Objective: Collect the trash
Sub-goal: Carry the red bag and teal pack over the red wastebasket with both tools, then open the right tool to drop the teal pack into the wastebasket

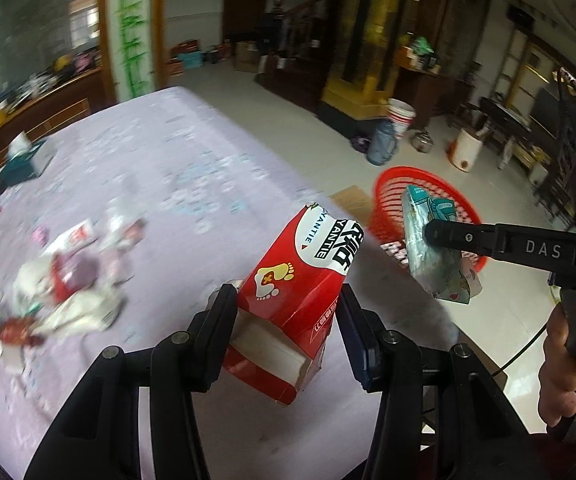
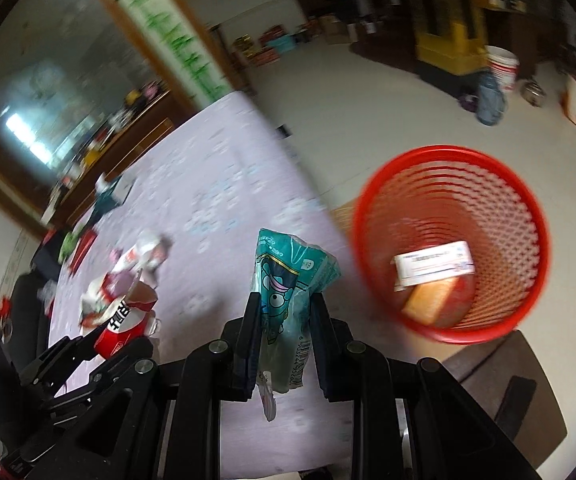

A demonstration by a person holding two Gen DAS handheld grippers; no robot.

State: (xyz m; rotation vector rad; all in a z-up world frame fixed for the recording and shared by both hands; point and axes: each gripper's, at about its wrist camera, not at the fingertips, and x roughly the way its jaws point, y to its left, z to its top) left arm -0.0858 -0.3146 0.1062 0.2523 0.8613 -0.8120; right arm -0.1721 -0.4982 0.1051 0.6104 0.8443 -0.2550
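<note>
Both grippers loaded, near red basket.

Table (image 1: 191,168) with pale patterned cloth carries a blurred trash pile (image 1: 59,280) on its left part. Red mesh basket (image 2: 452,248) stands on the floor just off the table edge; a white box (image 2: 434,266) and an orange box (image 2: 428,300) lie inside. Left gripper (image 1: 288,304): jaws clamped on the sides of a red carton (image 1: 300,264), torn end pointing away, open end toward camera. Right gripper (image 2: 283,304): jaws clamped on a teal wrapper (image 2: 283,276), which sticks up past the fingertips; it hangs over the table edge, just left of the basket. A hand (image 1: 560,360) grips the right handle.
</note>
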